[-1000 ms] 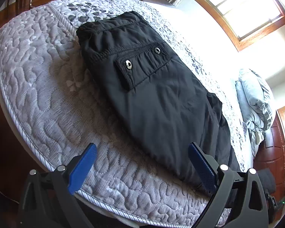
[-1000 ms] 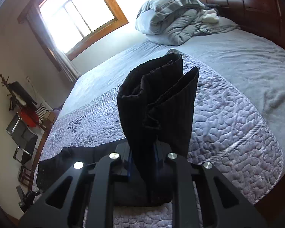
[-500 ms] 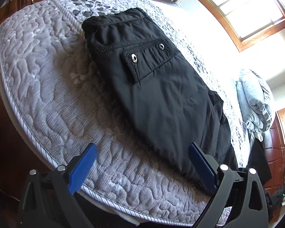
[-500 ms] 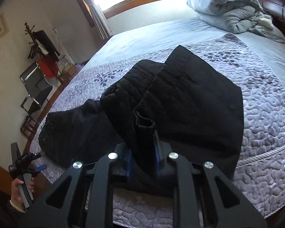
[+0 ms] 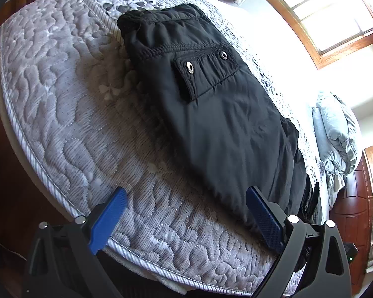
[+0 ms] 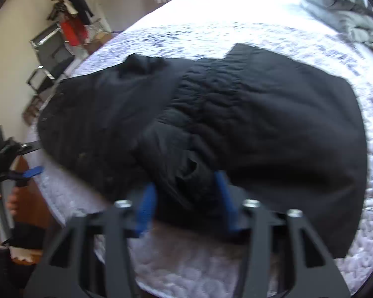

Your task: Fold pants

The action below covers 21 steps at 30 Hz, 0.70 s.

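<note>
Pants (image 5: 211,114) lie on bed (image 5: 62,104), waistband at 11 o'clock. Left gripper (image 5: 186,213) spread wide, idle near hem edge. Right gripper (image 6: 186,198) partly parted around leg bunch, prob. mid-release after folding over.

Daylight from the window (image 5: 335,17) blows out the far side of the bed (image 5: 62,114) in both fisheye views, whose edges curve and darken, while the right wrist view is smeared throughout with motion blur.
</note>
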Each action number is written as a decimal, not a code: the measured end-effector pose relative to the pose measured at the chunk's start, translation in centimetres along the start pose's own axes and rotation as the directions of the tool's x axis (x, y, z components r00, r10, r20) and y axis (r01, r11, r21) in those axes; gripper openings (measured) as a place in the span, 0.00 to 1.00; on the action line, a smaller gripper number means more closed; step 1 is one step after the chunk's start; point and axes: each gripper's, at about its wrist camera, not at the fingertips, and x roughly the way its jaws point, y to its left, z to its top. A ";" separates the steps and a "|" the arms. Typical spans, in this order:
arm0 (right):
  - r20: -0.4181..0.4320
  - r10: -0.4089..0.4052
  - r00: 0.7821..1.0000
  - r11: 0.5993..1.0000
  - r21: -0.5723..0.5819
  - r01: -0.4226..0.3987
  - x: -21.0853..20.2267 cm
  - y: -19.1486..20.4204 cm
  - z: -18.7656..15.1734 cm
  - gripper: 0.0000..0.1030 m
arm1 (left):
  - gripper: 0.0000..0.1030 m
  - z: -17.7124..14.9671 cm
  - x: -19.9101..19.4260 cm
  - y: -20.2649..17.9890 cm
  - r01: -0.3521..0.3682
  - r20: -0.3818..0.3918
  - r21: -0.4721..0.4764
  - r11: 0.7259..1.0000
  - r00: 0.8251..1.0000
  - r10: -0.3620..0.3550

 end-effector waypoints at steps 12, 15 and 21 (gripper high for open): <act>0.089 0.083 0.992 0.996 0.001 -0.084 -4.6 -0.1 -0.5 0.71 | 0.96 0.2 0.7 -0.4 -0.006 -0.003 0.004 1.000 1.000 0.006; 0.068 0.019 0.998 0.997 -0.071 -0.014 -3.6 1.0 -0.8 0.72 | 0.96 0.2 0.7 -0.5 -0.007 -0.003 0.006 1.000 1.000 0.007; 0.037 -0.050 0.998 0.998 -0.024 0.051 -1.5 -0.3 -0.8 0.45 | 0.96 0.2 0.8 -0.3 0.001 -0.006 0.005 1.000 1.000 -0.001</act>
